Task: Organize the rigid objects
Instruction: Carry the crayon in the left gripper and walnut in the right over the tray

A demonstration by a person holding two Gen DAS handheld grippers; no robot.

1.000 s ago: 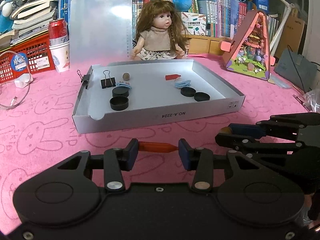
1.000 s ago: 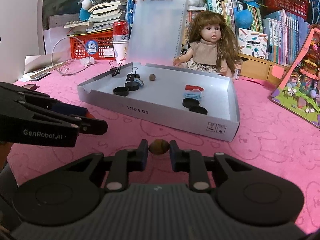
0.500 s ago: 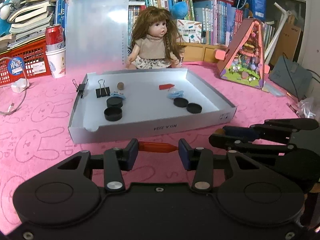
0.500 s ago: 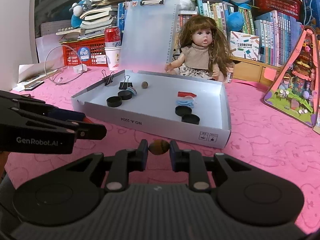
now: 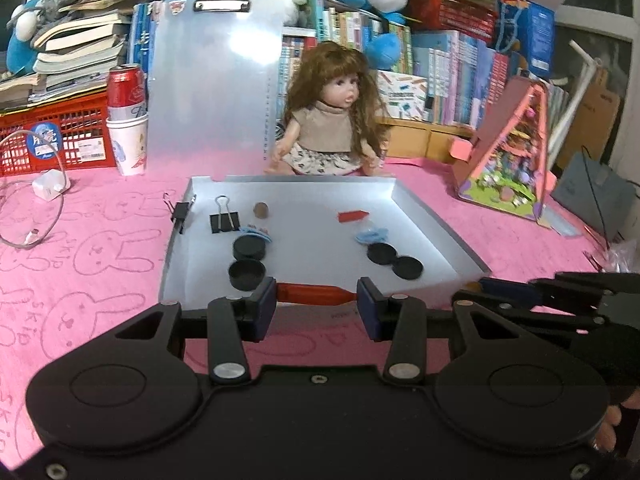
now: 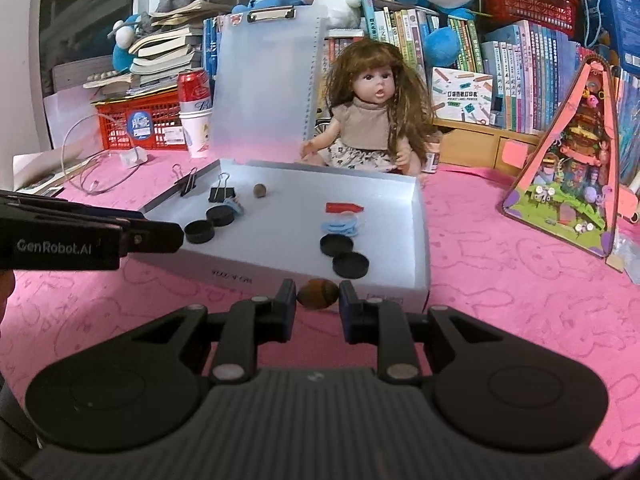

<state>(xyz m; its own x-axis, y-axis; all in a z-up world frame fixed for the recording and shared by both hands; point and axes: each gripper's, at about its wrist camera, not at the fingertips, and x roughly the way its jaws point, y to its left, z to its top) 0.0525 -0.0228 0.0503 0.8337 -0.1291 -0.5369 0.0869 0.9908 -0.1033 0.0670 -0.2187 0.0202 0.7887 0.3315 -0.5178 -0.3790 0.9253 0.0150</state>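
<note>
red crayon (image 5: 316, 293) | clamped endwise by left gripper (image 5: 317, 304) | right gripper (image 6: 318, 300) pinches brown nut (image 6: 318, 294)

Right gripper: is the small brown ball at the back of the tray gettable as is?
Probably not yet: the right gripper is shut on a brown nut. The path over the tray to the ball looks free.

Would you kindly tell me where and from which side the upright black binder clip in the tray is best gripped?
Grip the binder clip by its raised wire handle loop, coming from above: the loop stands free over the black body, which sits flat on the tray.
</note>
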